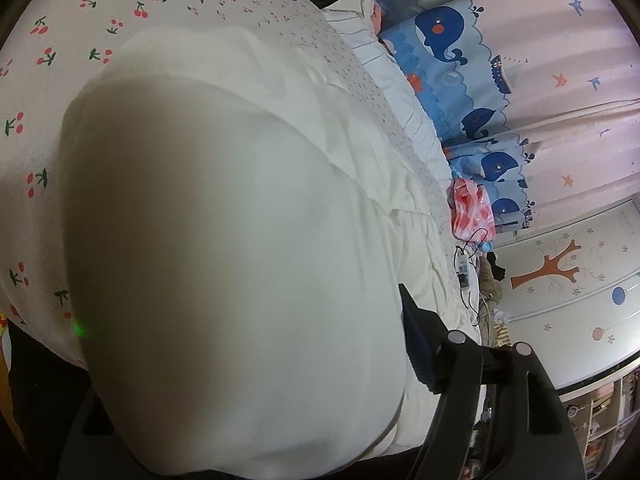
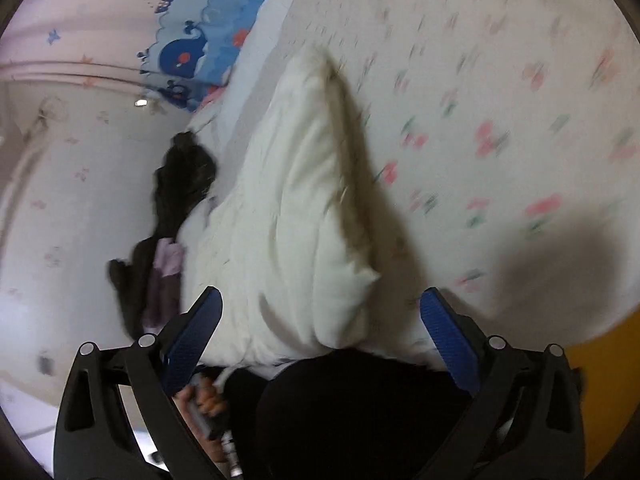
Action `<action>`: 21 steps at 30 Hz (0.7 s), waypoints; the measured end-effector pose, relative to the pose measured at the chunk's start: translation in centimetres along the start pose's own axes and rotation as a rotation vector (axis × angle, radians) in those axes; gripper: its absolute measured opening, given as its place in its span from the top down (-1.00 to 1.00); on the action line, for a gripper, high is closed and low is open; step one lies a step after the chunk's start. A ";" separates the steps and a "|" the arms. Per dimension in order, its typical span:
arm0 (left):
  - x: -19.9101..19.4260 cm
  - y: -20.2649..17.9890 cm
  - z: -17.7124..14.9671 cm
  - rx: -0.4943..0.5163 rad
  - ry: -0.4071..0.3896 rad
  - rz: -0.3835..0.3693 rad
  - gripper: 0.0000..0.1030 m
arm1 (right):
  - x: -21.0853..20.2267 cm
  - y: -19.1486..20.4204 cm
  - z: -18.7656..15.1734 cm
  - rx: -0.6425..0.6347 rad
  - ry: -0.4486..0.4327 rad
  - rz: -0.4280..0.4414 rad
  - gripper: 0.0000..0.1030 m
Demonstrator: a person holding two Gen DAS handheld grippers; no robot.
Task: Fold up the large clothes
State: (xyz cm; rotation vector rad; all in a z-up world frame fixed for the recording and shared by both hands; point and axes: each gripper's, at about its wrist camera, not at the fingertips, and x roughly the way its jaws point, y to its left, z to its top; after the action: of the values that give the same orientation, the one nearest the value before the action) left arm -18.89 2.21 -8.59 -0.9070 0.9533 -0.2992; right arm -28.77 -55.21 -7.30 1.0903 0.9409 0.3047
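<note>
A thick white garment (image 1: 248, 208) lies on the cherry-print bed sheet (image 1: 52, 56). In the left wrist view it bulges right up to the lens and hides my left gripper's left finger. Only the right finger (image 1: 416, 340) shows, its blue pad against the cloth, so I cannot tell whether the jaws grip it. In the right wrist view, which is motion-blurred, the same garment (image 2: 296, 216) lies as a long bunched roll. My right gripper (image 2: 320, 320) is open, with the roll's near end between the fingers and clear of both pads.
A whale-print curtain (image 1: 440, 40) hangs past the bed's far edge. A pink bag (image 1: 472, 208) and a cabled power strip (image 1: 464, 268) lie there. Dark clothes (image 2: 180, 184) lie beside the bed. A person's hand (image 2: 200, 400) and dark clothing (image 2: 360, 408) are close under the right gripper.
</note>
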 end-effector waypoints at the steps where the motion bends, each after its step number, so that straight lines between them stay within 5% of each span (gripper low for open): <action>1: -0.1 0.1 -0.1 0.000 0.000 0.000 -0.34 | 0.6 0.0 0.2 0.013 -0.002 0.024 -0.68; 2: 0.0 -0.1 0.0 0.000 0.000 0.001 -0.34 | 1.7 0.1 0.3 0.026 -0.008 0.055 -0.53; 4: 0.0 0.0 0.1 -0.003 0.001 -0.001 -0.34 | 2.7 0.7 1.4 0.021 -0.033 0.073 0.13; 7: -0.2 -0.1 0.0 0.000 -0.013 -0.005 -0.34 | 2.6 4.4 1.0 -0.135 -0.097 0.089 0.37; 10: -0.3 -0.2 -0.1 0.008 -0.021 -0.001 -0.34 | 1.2 5.7 0.2 -0.207 -0.136 0.085 0.38; 15: -0.1 -0.2 -0.1 0.007 -0.007 0.002 -0.33 | 1.7 -0.5 -0.4 -0.017 -0.067 0.029 0.26; 18: -0.1 0.0 0.0 0.004 -0.004 -0.001 -0.34 | -2.6 0.5 -1.2 -0.075 -0.257 -0.106 0.18; 21: 0.0 0.4 0.1 -0.005 0.006 -0.008 -0.37 | -4.1 6.7 -1.5 -0.301 -0.372 -0.220 0.07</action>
State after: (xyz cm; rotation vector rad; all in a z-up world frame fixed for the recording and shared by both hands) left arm -18.89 2.53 -8.84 -0.9153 0.9561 -0.3066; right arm -30.84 -53.72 0.29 0.7256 0.6486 0.0543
